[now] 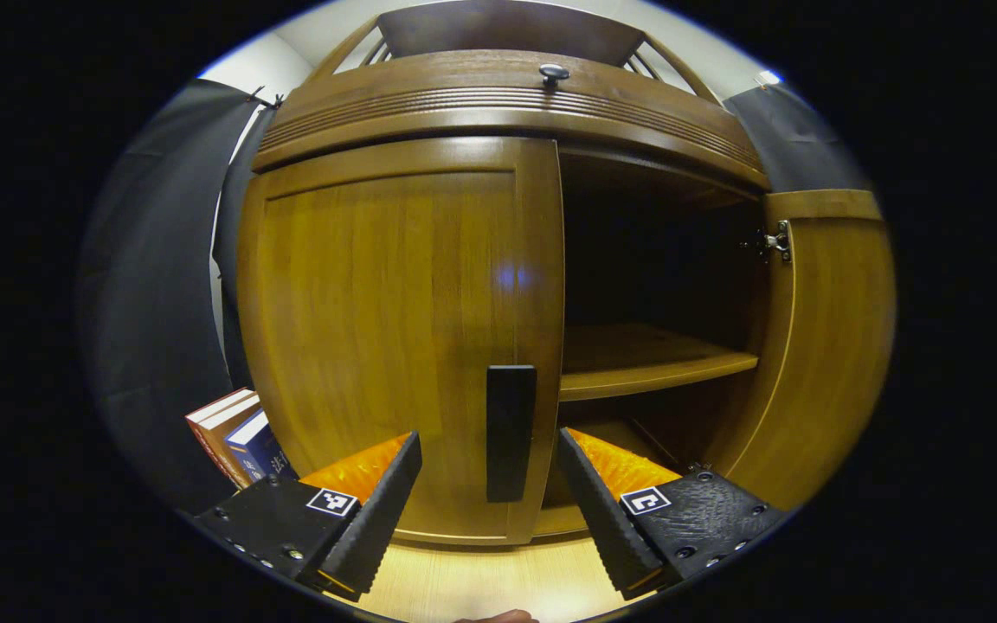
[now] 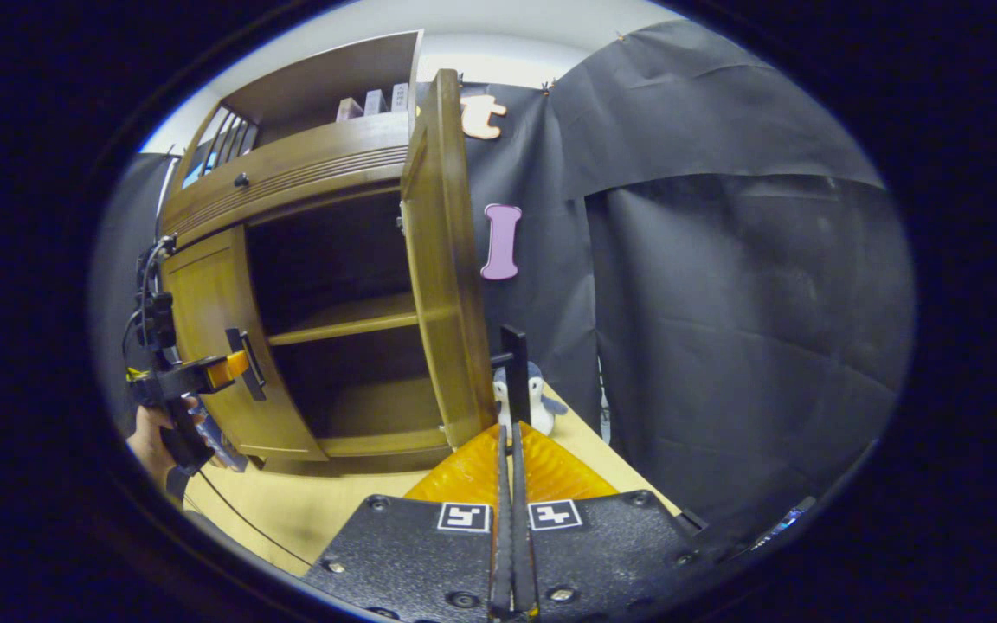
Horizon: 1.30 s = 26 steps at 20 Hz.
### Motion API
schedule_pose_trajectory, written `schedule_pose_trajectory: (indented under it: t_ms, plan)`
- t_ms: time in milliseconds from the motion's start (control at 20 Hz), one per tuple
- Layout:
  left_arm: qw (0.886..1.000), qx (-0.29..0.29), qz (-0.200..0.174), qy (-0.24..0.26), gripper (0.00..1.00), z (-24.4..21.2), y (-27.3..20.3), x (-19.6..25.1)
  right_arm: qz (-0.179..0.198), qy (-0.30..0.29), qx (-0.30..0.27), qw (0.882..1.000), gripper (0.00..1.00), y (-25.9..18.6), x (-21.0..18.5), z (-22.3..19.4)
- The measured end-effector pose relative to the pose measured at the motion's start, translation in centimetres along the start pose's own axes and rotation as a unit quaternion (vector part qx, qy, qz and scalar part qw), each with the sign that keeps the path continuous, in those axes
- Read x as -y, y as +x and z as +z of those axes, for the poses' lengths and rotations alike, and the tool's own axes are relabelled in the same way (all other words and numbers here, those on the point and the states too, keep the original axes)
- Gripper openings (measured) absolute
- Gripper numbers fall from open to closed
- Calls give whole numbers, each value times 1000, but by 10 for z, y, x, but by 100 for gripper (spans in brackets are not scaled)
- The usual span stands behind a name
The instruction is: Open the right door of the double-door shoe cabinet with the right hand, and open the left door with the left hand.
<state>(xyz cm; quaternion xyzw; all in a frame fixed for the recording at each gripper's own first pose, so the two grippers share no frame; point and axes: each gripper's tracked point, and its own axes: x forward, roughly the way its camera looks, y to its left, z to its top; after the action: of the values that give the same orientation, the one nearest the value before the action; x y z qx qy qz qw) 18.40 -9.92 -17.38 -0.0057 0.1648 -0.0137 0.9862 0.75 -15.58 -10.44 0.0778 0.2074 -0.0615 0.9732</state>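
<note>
The wooden shoe cabinet (image 1: 498,104) fills the left gripper view. Its left door (image 1: 377,329) is closed, with a dark upright handle (image 1: 511,433) at its right edge. My left gripper (image 1: 490,437) is open, one finger on each side of that handle, a little short of it. The right door (image 1: 819,346) stands swung out, baring a shelf (image 1: 646,363). In the right gripper view the right door (image 2: 447,277) is seen edge-on, and my right gripper (image 2: 512,428) is shut on its thin dark handle (image 2: 513,363). A hand (image 2: 152,441) holds the left gripper (image 2: 239,368) at the left door (image 2: 213,346).
Books (image 1: 234,428) lean against the cabinet's left side. A small penguin toy (image 2: 535,400) stands on the light wooden floor (image 2: 334,502) behind the open door. A drawer knob (image 1: 554,73) sits above the doors. Black cloth hangs to the right.
</note>
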Motion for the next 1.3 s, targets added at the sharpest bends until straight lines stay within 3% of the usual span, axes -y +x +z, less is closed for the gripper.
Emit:
schedule_pose_trajectory:
  t_ms: [50,100,150,200,250,300,400,500,700,800,900,1000,1250,1300]
  plan:
    - [1000,1,0,2,95,0,7,0,1,-4,2,1000,0,-3,-2,0]
    - [1000,0,-1,3,86,-1,11,1,0,-8,4,1000,4,-5,-3,1]
    - [1000,0,-4,3,100,-2,17,2,1,-10,6,1000,4,-6,-6,3]
    - [1000,0,-9,3,95,-2,22,4,0,-13,8,1000,0,-8,-7,5]
    - [1000,-1,-8,4,82,-4,26,3,0,-15,11,1000,0,-9,-8,7]
    - [1000,1,-8,5,77,-4,30,1,-1,-17,13,1000,0,-10,-8,8]
    - [1000,12,1,7,78,1,37,-5,4,-19,15,1000,0,-13,-11,8]
    - [1000,12,-14,-5,73,0,38,1,11,-20,16,1000,9,-15,-15,8]
    - [999,24,-38,1,55,1,41,15,19,-25,11,999,17,-17,-22,6]
    - [999,27,-34,8,32,1,40,14,25,-32,8,999,19,-17,-27,3]
    - [999,26,-39,7,37,1,41,15,30,-37,5,999,20,-15,-35,0]
    - [999,22,-41,11,24,1,40,13,33,-41,1,999,25,-14,-38,-7]
    - [999,12,-44,0,24,-2,28,11,39,-46,0,998,27,-11,-45,-10]
    - [999,11,-40,-2,24,-3,25,10,37,-49,-2,998,34,-10,-44,-12]
